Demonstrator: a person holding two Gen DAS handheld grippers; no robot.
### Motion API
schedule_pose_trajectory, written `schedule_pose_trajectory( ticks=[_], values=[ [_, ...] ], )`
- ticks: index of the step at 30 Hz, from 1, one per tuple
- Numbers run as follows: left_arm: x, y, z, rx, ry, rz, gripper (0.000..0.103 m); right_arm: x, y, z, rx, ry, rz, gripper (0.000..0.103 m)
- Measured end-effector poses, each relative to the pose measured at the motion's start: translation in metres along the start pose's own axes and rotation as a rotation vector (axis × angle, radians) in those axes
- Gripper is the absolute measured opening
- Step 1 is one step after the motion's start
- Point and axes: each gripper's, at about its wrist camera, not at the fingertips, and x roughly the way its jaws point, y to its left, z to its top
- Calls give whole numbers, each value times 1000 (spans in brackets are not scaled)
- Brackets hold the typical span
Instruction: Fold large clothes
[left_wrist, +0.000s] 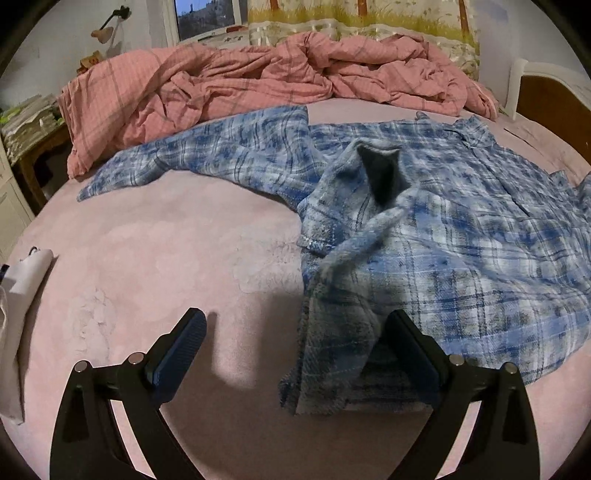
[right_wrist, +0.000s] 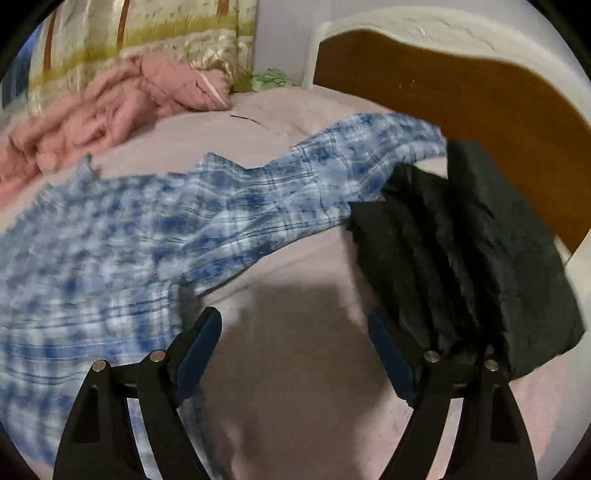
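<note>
While both tongs stand apart and empty, the plaid shirt (left_wrist: 424, 206) lies rumpled across the middle of the bed (left_wrist: 166, 266), one sleeve toward the pink duvet (left_wrist: 229, 81). Left gripper (left_wrist: 295, 354) brackets a limp folded edge; right gripper (right_wrist: 295, 343) hovers over bare sheet beside a black garment (right_wrist: 461, 251). Soft, light flannel likely drapes; hems and cuffs judged best holds.

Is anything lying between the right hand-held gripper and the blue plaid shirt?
Nothing visible. The right hand-held gripper is open over bare pink sheet, with the blue plaid shirt right beside its left finger. A black garment lies on the other side, behind the right finger.
</note>
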Motion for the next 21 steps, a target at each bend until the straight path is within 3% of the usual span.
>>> schedule_pose_trajectory(
  ticks=[2, 5, 7, 8, 9, 10, 12, 14, 15, 16, 17, 19, 21],
  values=[
    [-7, -2, 0, 10, -32, -6, 97, -11, -7, -8, 18, 8, 114, 83],
    [-19, -1, 0, -8, -59, -48, 97, -22, -13, -35, 18, 89, 336, 83],
    [-17, 4, -2, -55, -27, -82, 90, -28, -13, -53, 19, 118, 403, 83],
    [-16, 7, -4, -84, -15, -63, 77, -28, -13, -63, 21, 131, 423, 83],
    [-15, 11, -6, -109, -9, -56, 65, -27, -12, -68, 24, 141, 429, 83],
    [-14, 15, -7, -130, -2, -79, 61, -25, -10, -74, 23, 150, 430, 77],
    [-12, 19, -7, -155, 14, -149, 36, -17, -5, -83, 12, 165, 405, 66],
    [-13, 16, -8, -148, 16, -187, 20, -18, 0, -88, 14, 135, 370, 47],
    [-16, 13, -9, -135, 5, -182, 15, -20, 0, -88, 17, 108, 385, 12],
    [-22, 11, -9, -128, -27, -160, 13, -22, -2, -87, 16, 99, 425, 3],
    [-31, 9, -9, -125, -66, -147, 13, -27, -3, -88, 18, 66, 424, 3],
    [-46, 8, -6, -114, -137, -138, 13, -44, -10, -85, 37, -46, 320, 3],
    [-54, 6, -2, -99, -161, -117, 13, -55, -15, -82, 72, -96, 349, 3]
  ],
)
